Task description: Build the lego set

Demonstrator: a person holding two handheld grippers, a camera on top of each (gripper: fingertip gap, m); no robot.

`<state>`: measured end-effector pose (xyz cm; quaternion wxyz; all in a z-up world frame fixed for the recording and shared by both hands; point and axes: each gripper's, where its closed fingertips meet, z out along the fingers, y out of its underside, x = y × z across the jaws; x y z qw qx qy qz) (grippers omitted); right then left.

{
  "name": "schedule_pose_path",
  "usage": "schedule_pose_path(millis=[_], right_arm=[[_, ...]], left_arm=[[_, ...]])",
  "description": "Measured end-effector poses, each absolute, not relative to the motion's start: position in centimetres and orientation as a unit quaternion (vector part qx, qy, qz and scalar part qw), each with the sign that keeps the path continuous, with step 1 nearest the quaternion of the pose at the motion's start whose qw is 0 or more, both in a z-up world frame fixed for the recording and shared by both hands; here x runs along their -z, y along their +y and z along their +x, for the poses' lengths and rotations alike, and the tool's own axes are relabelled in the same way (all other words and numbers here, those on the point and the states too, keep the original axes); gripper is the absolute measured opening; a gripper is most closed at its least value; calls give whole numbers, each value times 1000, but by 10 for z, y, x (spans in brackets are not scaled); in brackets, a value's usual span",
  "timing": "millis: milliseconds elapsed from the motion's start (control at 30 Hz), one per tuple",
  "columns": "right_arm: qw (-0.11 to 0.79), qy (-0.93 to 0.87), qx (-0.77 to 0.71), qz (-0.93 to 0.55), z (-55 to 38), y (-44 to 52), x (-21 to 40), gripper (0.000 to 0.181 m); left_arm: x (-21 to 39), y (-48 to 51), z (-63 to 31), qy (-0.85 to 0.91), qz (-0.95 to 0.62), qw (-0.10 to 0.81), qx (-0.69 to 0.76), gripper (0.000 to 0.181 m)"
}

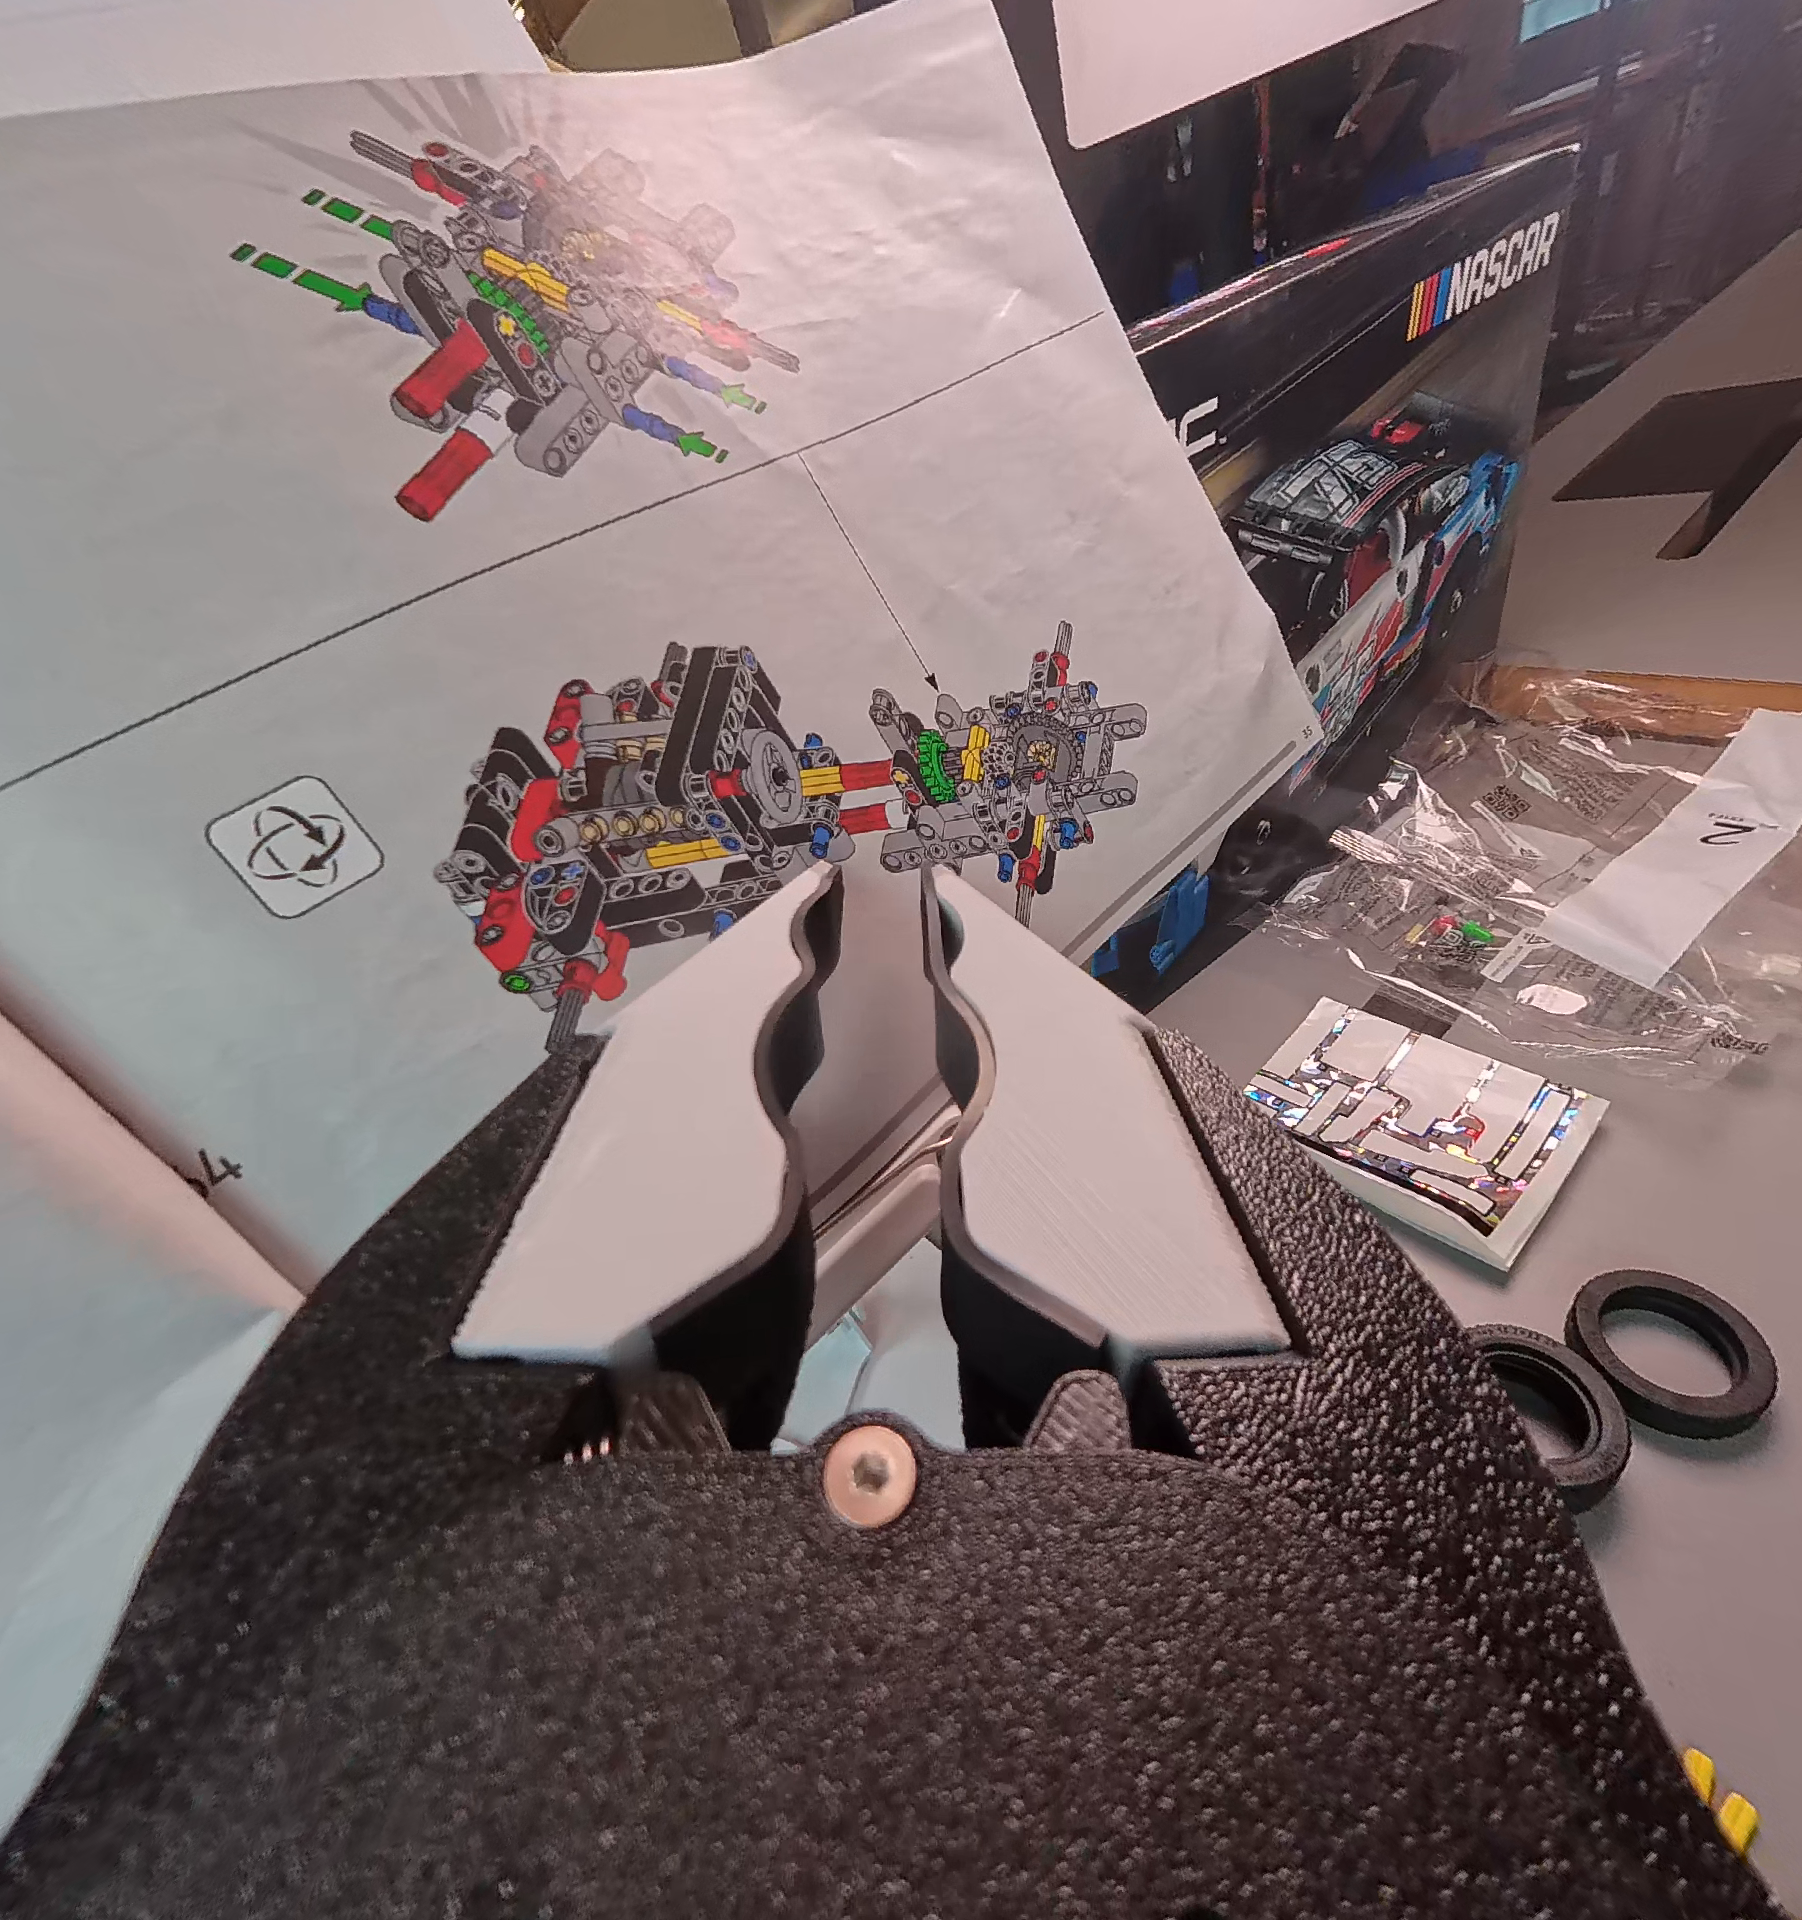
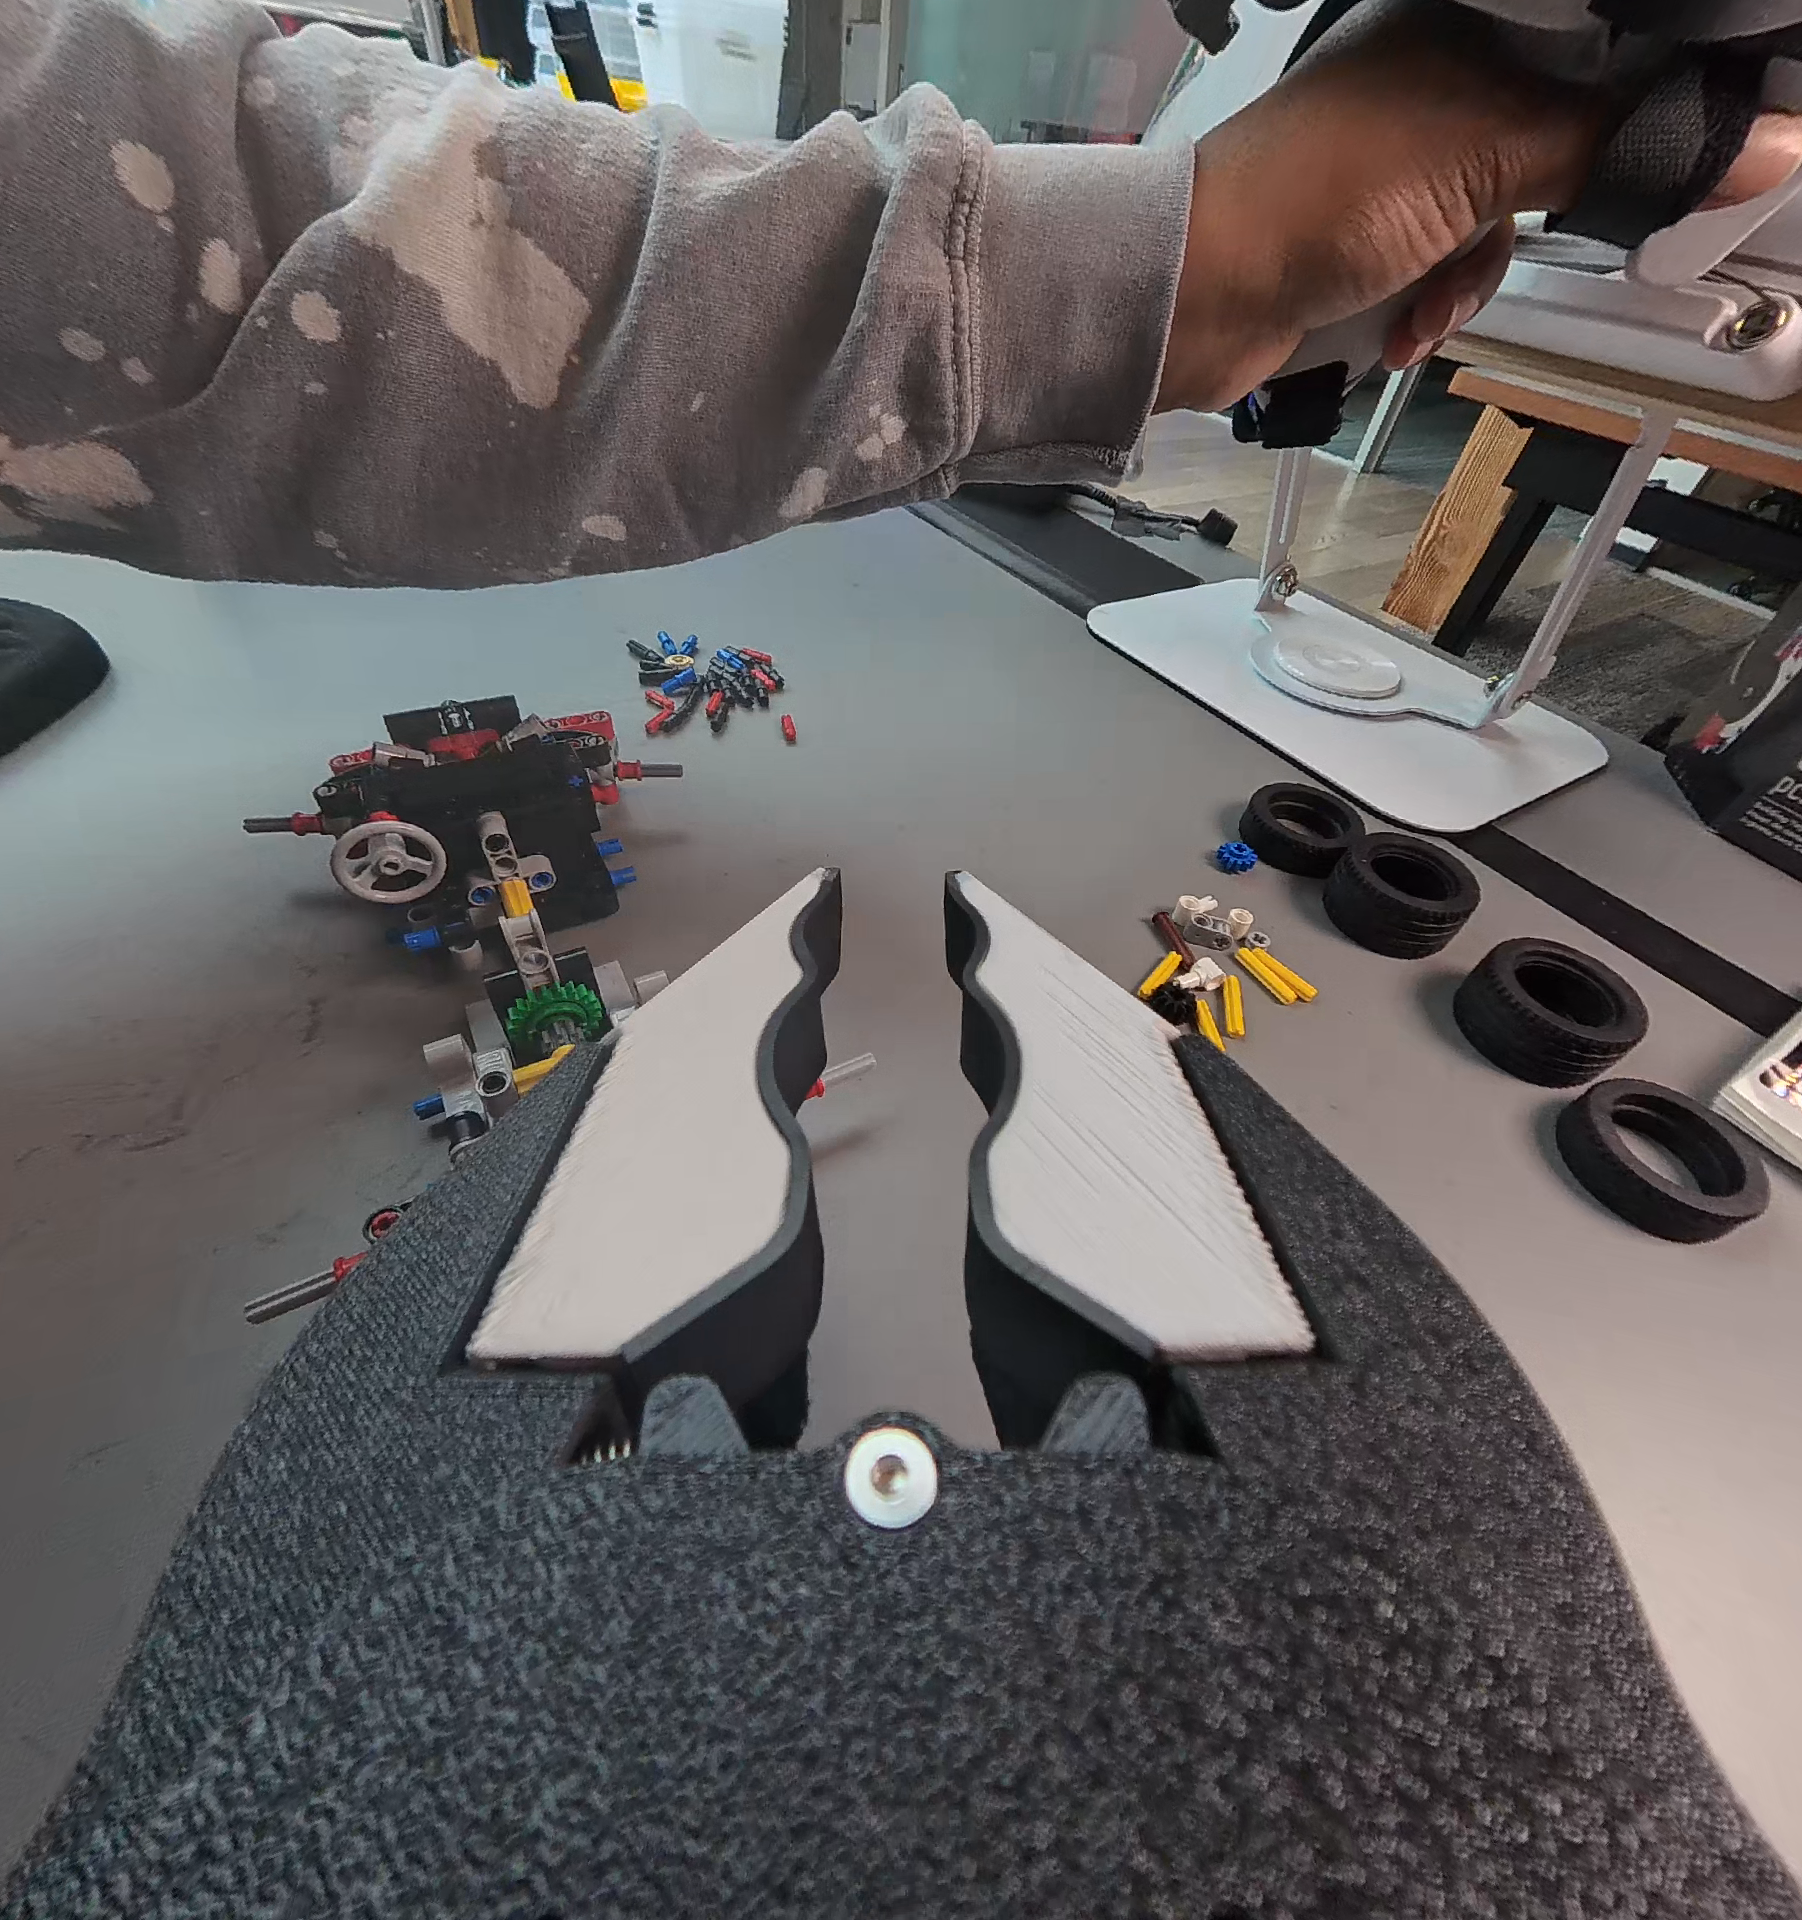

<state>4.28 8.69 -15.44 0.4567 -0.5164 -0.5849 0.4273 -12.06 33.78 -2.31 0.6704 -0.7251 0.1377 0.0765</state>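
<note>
**A:** While both tools sit idle, status? The right gripper (image 2: 892,883) looks parted with nothing in it, low over the grey table (image 2: 980,675).

**B:** Confirmed. The left gripper (image 1: 881,878) also has a gap between its tips and holds nothing; it's aimed at the open instruction booklet (image 1: 668,582), which is propped up (the page shows two sub-assemblies being joined).

**A:** And the build?

**B:** Early-to-mid, I'd judge. The black-and-red chassis block (image 2: 461,810) with the grey steering wheel (image 2: 388,860) lies left of the right gripper. The smaller grey module with the green gear (image 2: 549,1013) sits just in front of it, by the gripper's left finger. Can't tell if the two are mated or only touching.

**A:** Loose parts?

**B:** Plenty. A pile of blue, red and black pins (image 2: 710,681) behind the chassis, yellow axles and small connectors (image 2: 1224,966) to the right, and four tyres (image 2: 1406,894) unmounted. The sticker sheet (image 1: 1427,1127) looks unused and a parts bag (image 1: 1603,883) still holds some pieces. The box (image 1: 1396,499) stands behind.

**A:** So the bodywork, wheels and stickers are all left.

**B:** Yes.
</note>
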Motion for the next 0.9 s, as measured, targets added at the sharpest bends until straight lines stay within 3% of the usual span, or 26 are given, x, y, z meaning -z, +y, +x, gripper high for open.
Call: schedule_pose_path(millis=[900], right_arm=[[458, -586, -427, -515, 44, 87, 155, 19]], left_arm=[[17, 303, -111, 164, -722, 671, -31, 13]])
